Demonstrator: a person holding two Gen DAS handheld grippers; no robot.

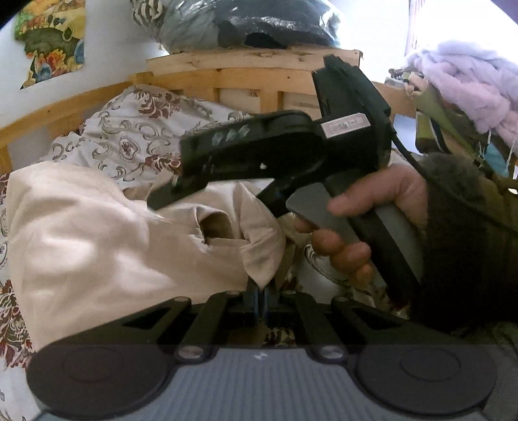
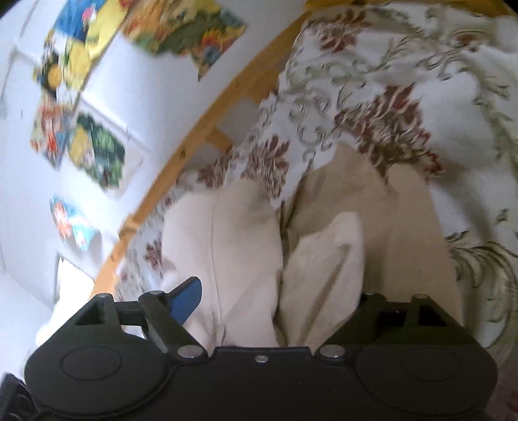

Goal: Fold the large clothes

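A cream garment [image 1: 106, 233] lies bunched on a bed with a floral sheet [image 1: 136, 129]. My left gripper [image 1: 260, 291] is shut on a corner of the garment's edge. In the left wrist view the right gripper's black body [image 1: 275, 152] hovers just above the garment, held by a hand [image 1: 365, 213]. In the right wrist view the garment [image 2: 291, 246] fills the space between the fingers; my right gripper [image 2: 278, 307] stands wide open, its blue left fingertip [image 2: 186, 301] beside the cloth and its right finger hidden under a fold.
A wooden bed frame [image 1: 226, 77] runs behind the bedding, with dark bags [image 1: 259, 22] on top. A lilac fluffy pile [image 1: 469, 81] sits at the right. A white wall with colourful pictures [image 2: 97, 97] is at the left.
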